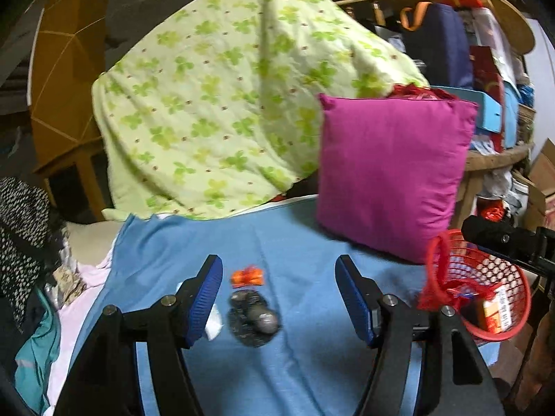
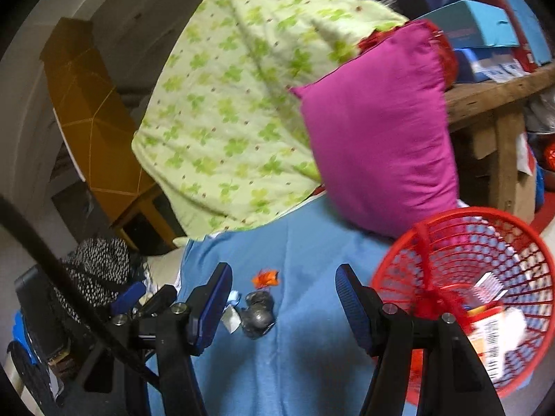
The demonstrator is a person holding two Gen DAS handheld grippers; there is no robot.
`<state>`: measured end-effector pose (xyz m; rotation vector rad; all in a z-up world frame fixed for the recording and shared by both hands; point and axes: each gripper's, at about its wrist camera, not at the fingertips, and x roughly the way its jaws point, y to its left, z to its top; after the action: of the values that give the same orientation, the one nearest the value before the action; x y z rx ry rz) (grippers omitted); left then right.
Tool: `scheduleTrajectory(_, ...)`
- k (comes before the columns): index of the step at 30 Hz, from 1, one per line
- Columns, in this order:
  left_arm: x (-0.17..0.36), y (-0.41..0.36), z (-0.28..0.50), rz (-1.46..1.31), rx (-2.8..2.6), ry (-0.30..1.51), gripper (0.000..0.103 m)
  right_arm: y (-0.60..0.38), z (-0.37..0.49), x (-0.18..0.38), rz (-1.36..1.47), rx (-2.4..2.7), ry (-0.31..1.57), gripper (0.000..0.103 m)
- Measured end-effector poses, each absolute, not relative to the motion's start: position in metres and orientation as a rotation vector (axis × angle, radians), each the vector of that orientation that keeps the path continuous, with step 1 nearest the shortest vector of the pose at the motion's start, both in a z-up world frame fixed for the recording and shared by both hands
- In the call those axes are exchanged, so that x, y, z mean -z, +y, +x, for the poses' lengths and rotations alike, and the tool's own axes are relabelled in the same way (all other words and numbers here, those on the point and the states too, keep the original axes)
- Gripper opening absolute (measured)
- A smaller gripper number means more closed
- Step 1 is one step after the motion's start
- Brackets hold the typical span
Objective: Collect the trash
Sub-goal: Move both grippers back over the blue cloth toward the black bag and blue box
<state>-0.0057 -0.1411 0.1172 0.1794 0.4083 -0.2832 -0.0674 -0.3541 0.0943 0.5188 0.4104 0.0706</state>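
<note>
Both tools empty, jaws apart: left tool [image 1: 279, 298], right tool [image 2: 283, 300]. Dark crumpled wrapper [image 1: 253, 320] and orange scrap [image 1: 247, 276] lie on the blue sheet [image 1: 312, 364]. Red basket [image 2: 485, 228] sits beside the pink pillow [image 2: 378, 145], already holding some trash.

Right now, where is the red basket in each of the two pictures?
Left wrist view: the red basket sits at the lower right, partly cut off by the gripper.
Right wrist view: the red basket fills the lower right, much larger.
Shared landmark: the magenta pillow right behind it.
</note>
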Motion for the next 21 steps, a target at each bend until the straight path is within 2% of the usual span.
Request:
scheduleTrajectory(12,-0.077,-0.060,0.042,0.101,0.161,0.492,0.070,-0.292,0.007,-0.065,0.468,-0.131,0.537,0.066)
scheduleTrajectory(21,-0.015,0.010,0.092,-0.005,0.053,0.626,0.070,-0.258,0.072,-0.015,0.431,-0.184,0.670,0.066)
